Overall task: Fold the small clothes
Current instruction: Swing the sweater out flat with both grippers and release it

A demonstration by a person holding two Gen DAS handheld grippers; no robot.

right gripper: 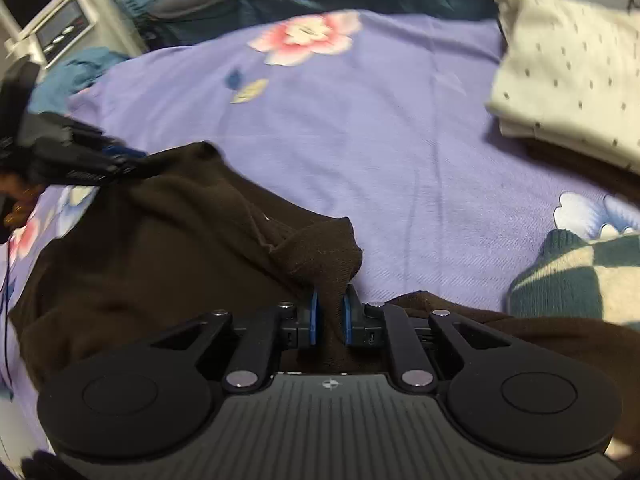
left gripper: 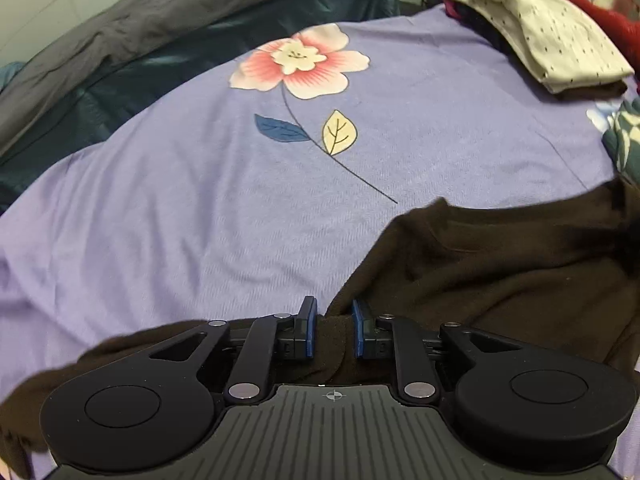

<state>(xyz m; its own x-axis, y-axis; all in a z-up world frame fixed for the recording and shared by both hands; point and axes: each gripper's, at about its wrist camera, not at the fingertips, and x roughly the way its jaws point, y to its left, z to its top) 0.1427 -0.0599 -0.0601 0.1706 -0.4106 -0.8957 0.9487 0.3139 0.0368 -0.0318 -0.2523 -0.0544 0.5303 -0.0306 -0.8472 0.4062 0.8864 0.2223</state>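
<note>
I see the purple flowered bedsheet [left gripper: 200, 208] filling both views, with the dark brown garment [right gripper: 140, 272] spread across its near side and a folded cream dotted cloth [right gripper: 568, 80] lying well apart at the far right. My left tool [left gripper: 334, 322] is clamped on a bunched edge of that garment. My right tool [right gripper: 330, 312] pinches another raised fold, blue pads [right gripper: 347, 316] pressing it.

A garment [left gripper: 500, 280] lay on the bedsheet [left gripper: 200, 208], its near edge pinched between both grippers: left gripper [left gripper: 334, 328] at its left, right gripper [right gripper: 330, 316] at its right. A folded cloth [left gripper: 548, 36] sat behind, far right; a knit item [right gripper: 580, 280] lay right.
</note>
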